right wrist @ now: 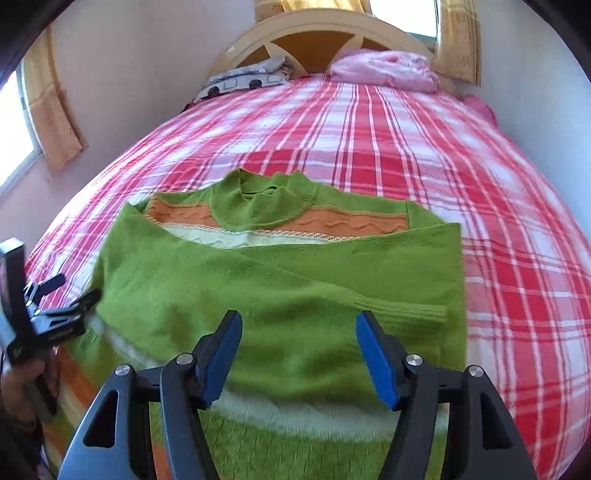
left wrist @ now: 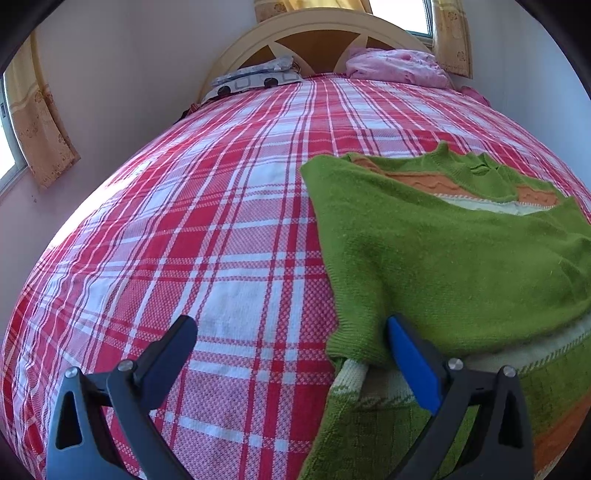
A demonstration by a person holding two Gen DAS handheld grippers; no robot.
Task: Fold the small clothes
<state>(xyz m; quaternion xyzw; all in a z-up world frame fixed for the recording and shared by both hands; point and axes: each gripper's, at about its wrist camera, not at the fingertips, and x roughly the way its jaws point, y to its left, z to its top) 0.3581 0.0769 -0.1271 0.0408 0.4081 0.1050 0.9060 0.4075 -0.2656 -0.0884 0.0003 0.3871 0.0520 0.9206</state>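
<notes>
Spanning pale-walled room to arched headboard [left wrist: 317, 29], red plaid bedspread [left wrist: 221, 236] under green sweater [right wrist: 280, 280] — both tools gaping, empty.

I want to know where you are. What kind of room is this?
Most likely a bedroom. There is a bed with a red checked cover, a curved headboard with pillows against it, and curtains at the window.

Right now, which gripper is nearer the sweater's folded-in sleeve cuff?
Right. The right gripper hangs over the green sweater, the ribbed cuff just beyond its right finger. The left gripper straddles the sweater's opposite edge, open.
</notes>
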